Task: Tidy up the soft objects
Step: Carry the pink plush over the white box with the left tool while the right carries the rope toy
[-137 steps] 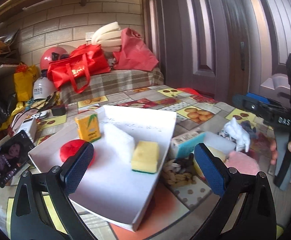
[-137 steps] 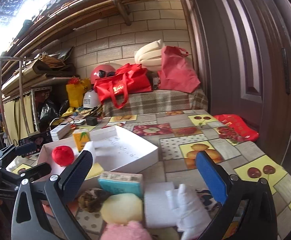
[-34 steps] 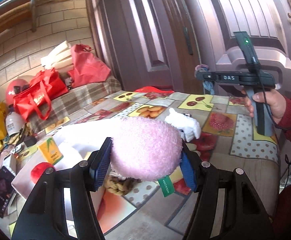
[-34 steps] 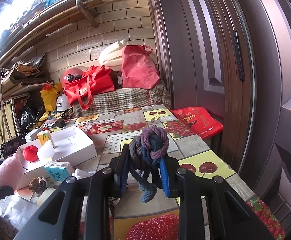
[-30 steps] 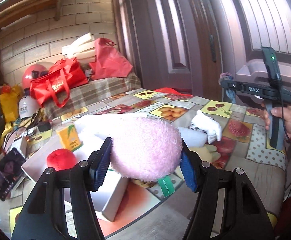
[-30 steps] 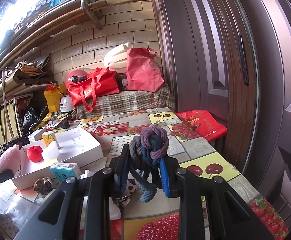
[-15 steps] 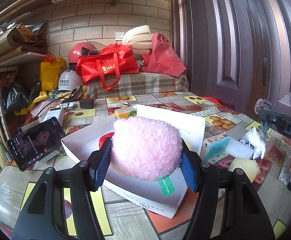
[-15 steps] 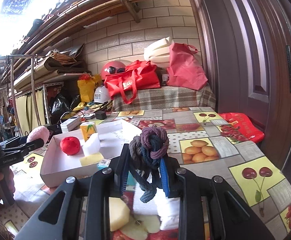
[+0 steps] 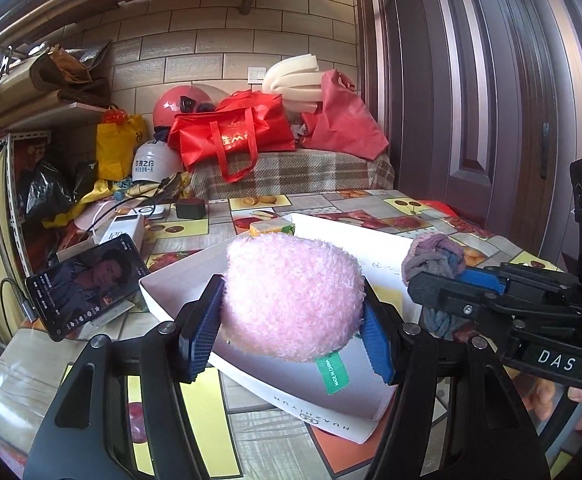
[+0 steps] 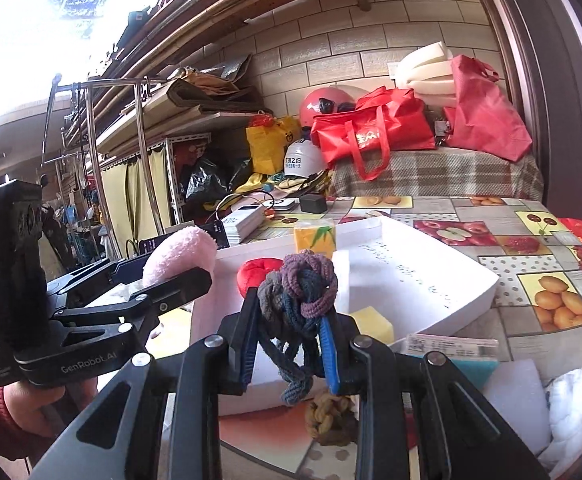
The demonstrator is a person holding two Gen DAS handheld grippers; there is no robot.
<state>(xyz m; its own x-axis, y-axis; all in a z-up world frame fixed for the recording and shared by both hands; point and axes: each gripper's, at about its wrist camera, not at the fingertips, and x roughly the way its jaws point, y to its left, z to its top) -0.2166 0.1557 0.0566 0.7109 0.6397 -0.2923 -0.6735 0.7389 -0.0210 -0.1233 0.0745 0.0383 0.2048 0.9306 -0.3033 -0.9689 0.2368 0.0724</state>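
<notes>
Both hand-held grippers have converged over the white box (image 9: pixel 251 376): left (image 9: pixel 291 334) grasping the pink plush (image 9: pixel 291 296), right (image 10: pixel 289 346) grasping the knotted rope (image 10: pixel 299 284), apparently above it.

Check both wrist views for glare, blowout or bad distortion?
Right wrist: sky at top left blown out white, shelving beside it washed out; knotted rope in the right tongs sharp. Left wrist: evenly lit, no glare; door lines bow from fisheye; pink plush sharp.
</notes>
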